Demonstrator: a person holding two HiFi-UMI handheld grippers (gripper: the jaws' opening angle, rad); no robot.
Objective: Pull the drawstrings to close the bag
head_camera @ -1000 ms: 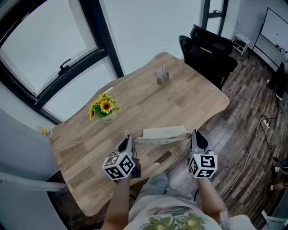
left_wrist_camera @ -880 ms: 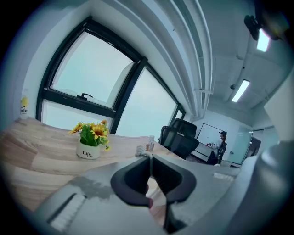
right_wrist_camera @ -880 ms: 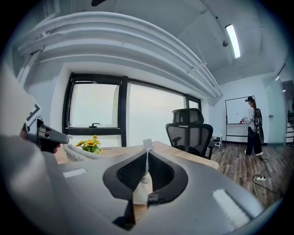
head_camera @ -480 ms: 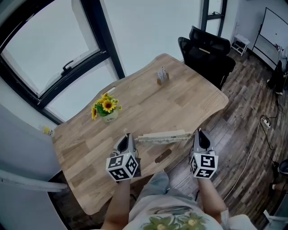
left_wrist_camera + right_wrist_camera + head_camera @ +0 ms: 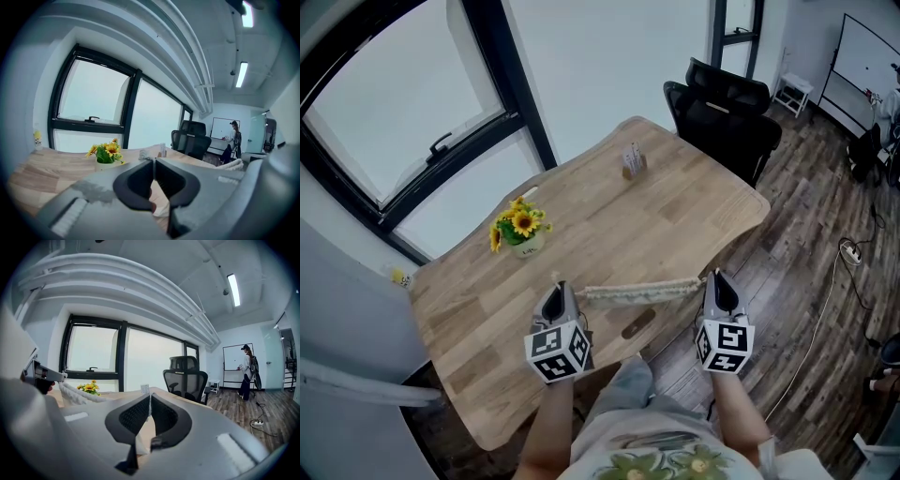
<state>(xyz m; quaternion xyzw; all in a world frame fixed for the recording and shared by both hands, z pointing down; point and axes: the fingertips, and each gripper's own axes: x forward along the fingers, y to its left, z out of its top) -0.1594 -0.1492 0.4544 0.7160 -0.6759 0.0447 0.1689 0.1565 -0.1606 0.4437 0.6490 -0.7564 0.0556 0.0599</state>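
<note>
Wooden desk (image 5: 675, 216) by the window: at its near edge the bag (image 5: 637, 292) stretches between left gripper (image 5: 560, 289) and right gripper (image 5: 715, 277), both pairs of fingers (image 5: 136, 183) pinching drawstrings (image 5: 142, 439). Pulling apart evenly and level should cinch it.

In the left gripper view my left tool (image 5: 153, 161) covers nearly all of the drawstring (image 5: 161, 210); only a pale scrap shows under the jaws, and the bag (image 5: 233, 164) just peeks past the tool's body at the right. From my head the bag is a bunched strip, its mouth unreadable, and the cords are too thin to find. My lap hides part of the bench's (image 5: 469, 309) near edge; the stand (image 5: 632, 160) at its far end is too small to name
</note>
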